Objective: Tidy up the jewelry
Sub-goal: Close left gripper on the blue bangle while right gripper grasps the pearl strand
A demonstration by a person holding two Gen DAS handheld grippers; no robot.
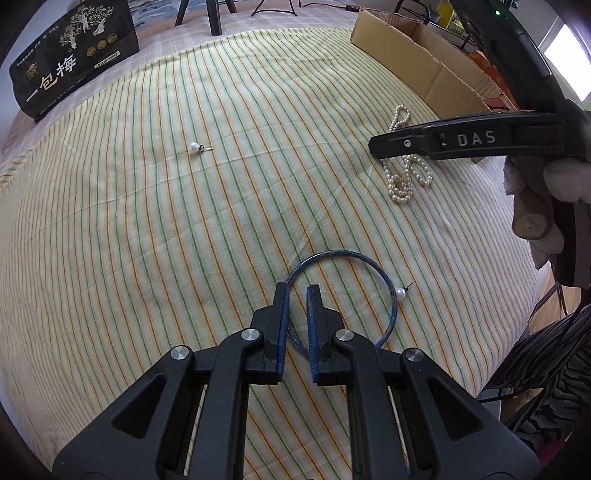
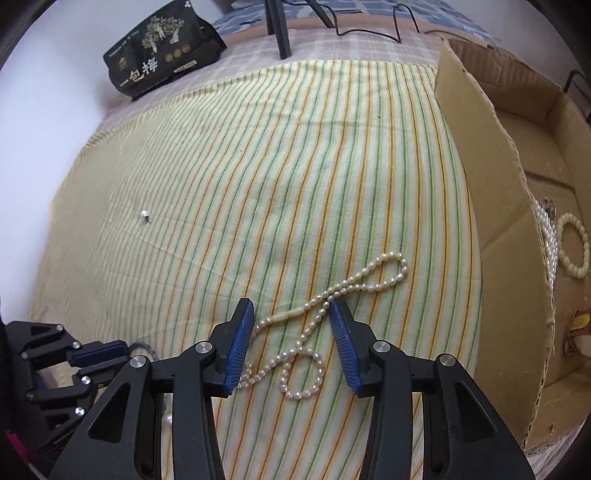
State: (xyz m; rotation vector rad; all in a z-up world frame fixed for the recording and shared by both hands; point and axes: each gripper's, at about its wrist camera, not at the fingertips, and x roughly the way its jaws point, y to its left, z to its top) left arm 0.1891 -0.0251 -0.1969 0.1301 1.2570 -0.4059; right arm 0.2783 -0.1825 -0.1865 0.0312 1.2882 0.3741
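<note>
A blue bangle (image 1: pixel 354 262) lies on the striped cloth (image 1: pixel 184 221). My left gripper (image 1: pixel 297 290) is open with a narrow gap, its left finger at the bangle's rim and its right finger inside the ring. A pearl stud earring (image 1: pixel 400 293) touches the bangle's right side; another (image 1: pixel 194 147) lies far left and shows in the right wrist view (image 2: pixel 144 214). A pearl necklace (image 2: pixel 317 321) lies twisted on the cloth, also in the left wrist view (image 1: pixel 400 184). My right gripper (image 2: pixel 291 310) is open, straddling the necklace just above it.
An open cardboard box (image 2: pixel 491 206) stands at the right with a bead bracelet (image 2: pixel 574 245) and a pearl strand (image 2: pixel 546 229) inside. A black printed bag (image 1: pixel 74 55) sits at the far left. Stand legs (image 2: pixel 277 29) and cables lie at the back.
</note>
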